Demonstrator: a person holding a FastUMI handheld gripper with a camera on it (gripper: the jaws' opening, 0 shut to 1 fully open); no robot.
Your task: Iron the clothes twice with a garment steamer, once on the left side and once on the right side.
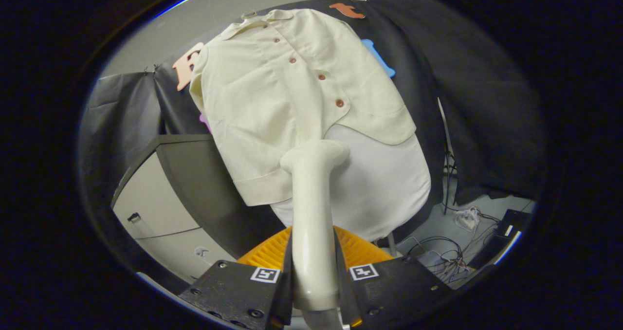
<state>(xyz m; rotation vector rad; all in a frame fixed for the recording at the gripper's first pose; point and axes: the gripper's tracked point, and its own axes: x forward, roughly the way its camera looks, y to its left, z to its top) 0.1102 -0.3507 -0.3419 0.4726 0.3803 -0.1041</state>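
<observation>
A cream short-sleeved shirt (287,96) with brown buttons hangs buttoned over a white ironing board (389,184) that stands upright ahead of me. The cream garment steamer (311,208) runs straight forward from between my fingers. Its head (316,155) rests against the shirt's lower hem, near the button line and over the edge of the white board. My gripper (314,281) is shut on the steamer's handle, with both fingers pressing its sides.
A grey and white cabinet (165,193) stands left of the board. An orange ribbed part (272,252) sits just ahead of the fingers, under the steamer. Cables and a power strip (467,218) lie on the floor to the right, beside a dark box (511,228).
</observation>
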